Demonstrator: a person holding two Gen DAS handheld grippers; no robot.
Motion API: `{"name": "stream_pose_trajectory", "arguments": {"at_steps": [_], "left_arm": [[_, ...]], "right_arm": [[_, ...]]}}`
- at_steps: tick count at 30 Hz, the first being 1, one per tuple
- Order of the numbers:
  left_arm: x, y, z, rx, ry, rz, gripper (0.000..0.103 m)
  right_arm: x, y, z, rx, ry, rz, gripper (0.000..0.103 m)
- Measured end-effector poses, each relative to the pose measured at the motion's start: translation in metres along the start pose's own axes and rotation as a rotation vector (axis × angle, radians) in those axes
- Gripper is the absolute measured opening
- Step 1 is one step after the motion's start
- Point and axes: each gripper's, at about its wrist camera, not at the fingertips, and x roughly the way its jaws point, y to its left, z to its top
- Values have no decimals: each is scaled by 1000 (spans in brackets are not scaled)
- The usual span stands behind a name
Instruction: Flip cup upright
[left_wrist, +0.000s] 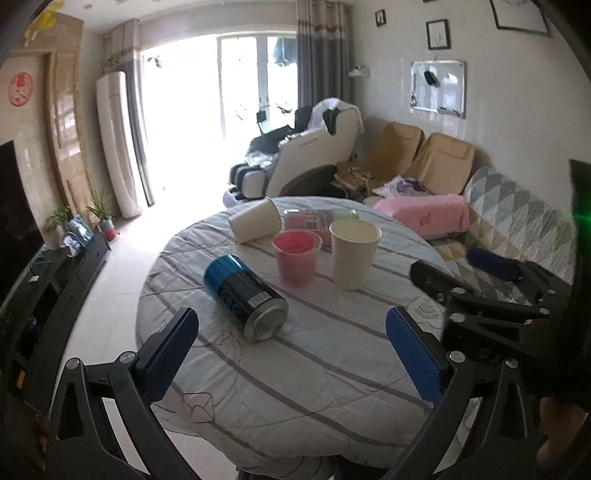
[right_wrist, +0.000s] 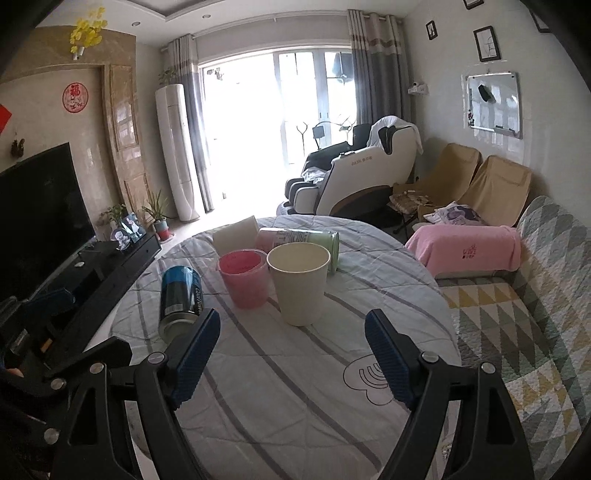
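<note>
A white paper cup (left_wrist: 255, 220) lies on its side at the far part of the round table (left_wrist: 295, 369); it also shows in the right wrist view (right_wrist: 235, 235). A second white paper cup (left_wrist: 354, 254) (right_wrist: 299, 282) stands upright. A pink plastic cup (left_wrist: 296, 258) (right_wrist: 243, 277) stands upright beside it. My left gripper (left_wrist: 291, 350) is open and empty, above the near table. My right gripper (right_wrist: 291, 354) is open and empty, short of the upright white cup.
A blue and black can (left_wrist: 245, 295) (right_wrist: 181, 299) lies on its side near the left gripper. A green and pink canister (right_wrist: 299, 240) lies behind the cups. A sofa (right_wrist: 517, 295) stands to the right, a TV cabinet (right_wrist: 110, 266) to the left.
</note>
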Motion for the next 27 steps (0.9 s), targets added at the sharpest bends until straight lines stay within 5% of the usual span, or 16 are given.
{"name": "stream_pose_trajectory", "arguments": {"at_steps": [18, 27], "left_arm": [[-39, 1, -4, -57, -164, 145, 103], [-33, 13, -2, -97, -168, 197, 103]], "right_arm": [[-58, 9, 10, -18, -217, -77, 84], [-71, 14, 13, -43, -198, -123, 85]]}}
